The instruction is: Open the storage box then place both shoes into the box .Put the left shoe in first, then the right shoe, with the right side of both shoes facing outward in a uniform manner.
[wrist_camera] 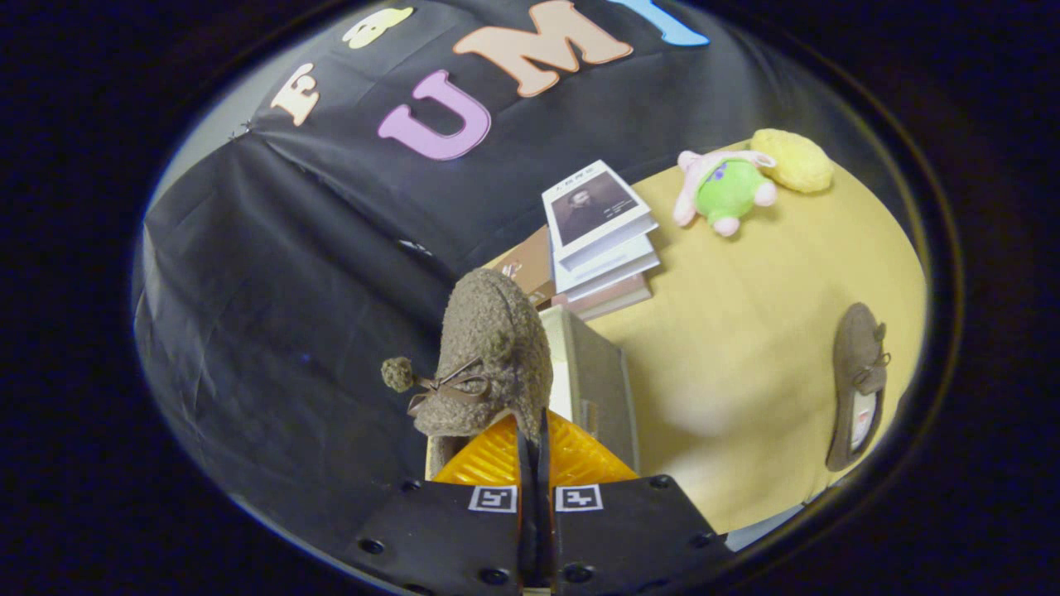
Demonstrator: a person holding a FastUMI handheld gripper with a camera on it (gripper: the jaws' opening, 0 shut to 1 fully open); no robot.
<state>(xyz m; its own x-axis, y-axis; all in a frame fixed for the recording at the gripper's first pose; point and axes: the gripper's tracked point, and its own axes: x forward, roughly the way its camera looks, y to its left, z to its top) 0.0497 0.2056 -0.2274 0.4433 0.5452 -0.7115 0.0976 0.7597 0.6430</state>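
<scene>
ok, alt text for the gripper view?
The tool is shut on a fuzzy brown shoe, held above the storage box. The second shoe lies apart on the yellow table, beyond stacked books and two plush toys.

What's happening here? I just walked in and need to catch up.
A person's handheld gripper has its fingers nearly closed on the edge of a fuzzy brown shoe, held up over the storage box. The second shoe lies on the yellow table, apart from the box.
</scene>
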